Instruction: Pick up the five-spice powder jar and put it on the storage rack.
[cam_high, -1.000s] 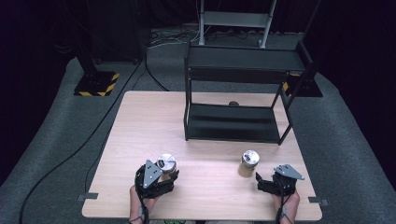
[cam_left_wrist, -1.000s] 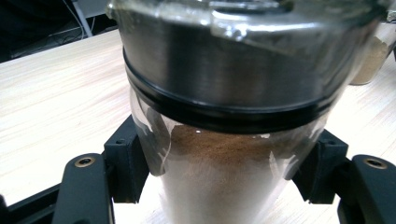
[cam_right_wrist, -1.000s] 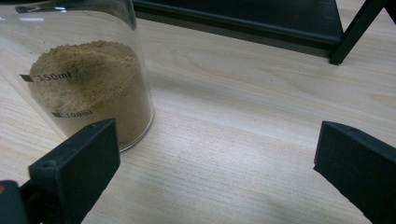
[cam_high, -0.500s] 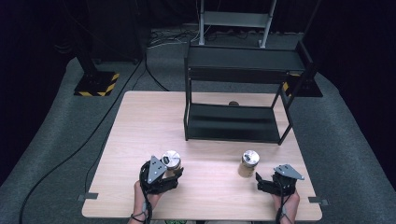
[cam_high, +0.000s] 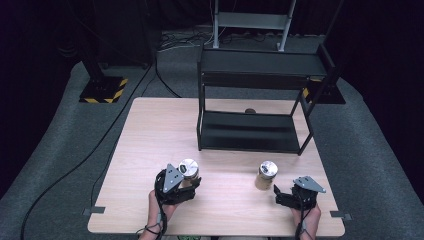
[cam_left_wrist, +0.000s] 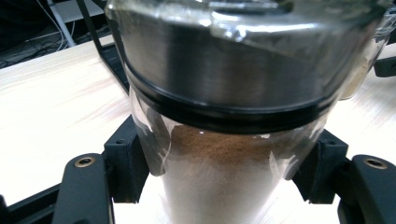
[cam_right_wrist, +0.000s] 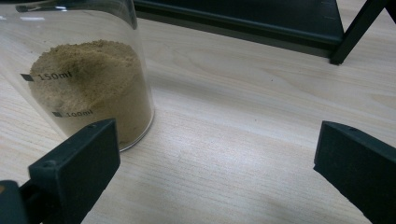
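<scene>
A glass jar (cam_high: 188, 169) with a silver lid and brown powder stands at the table's front left. My left gripper (cam_high: 188, 182) is shut on it; in the left gripper view both jaws press the jar (cam_left_wrist: 224, 140) at its sides. A second lidded jar (cam_high: 266, 174) of tan powder stands at the front right. My right gripper (cam_high: 278, 196) rests just right of and nearer than it, open. In the right gripper view this jar (cam_right_wrist: 88, 74), marked 150ml, sits beyond the left jaw, outside the wide gap between the jaws of my right gripper (cam_right_wrist: 215, 158).
A black two-level shelf rack (cam_high: 255, 95) stands at the back right of the wooden table (cam_high: 150, 130). A small dark round object (cam_high: 249, 111) lies behind its lower shelf. Bare wood lies between the two jars and along the table's left half.
My left gripper has shifted a little to the right and forward, taking the brown-powder jar with it. The right gripper and its jar have stayed put.
</scene>
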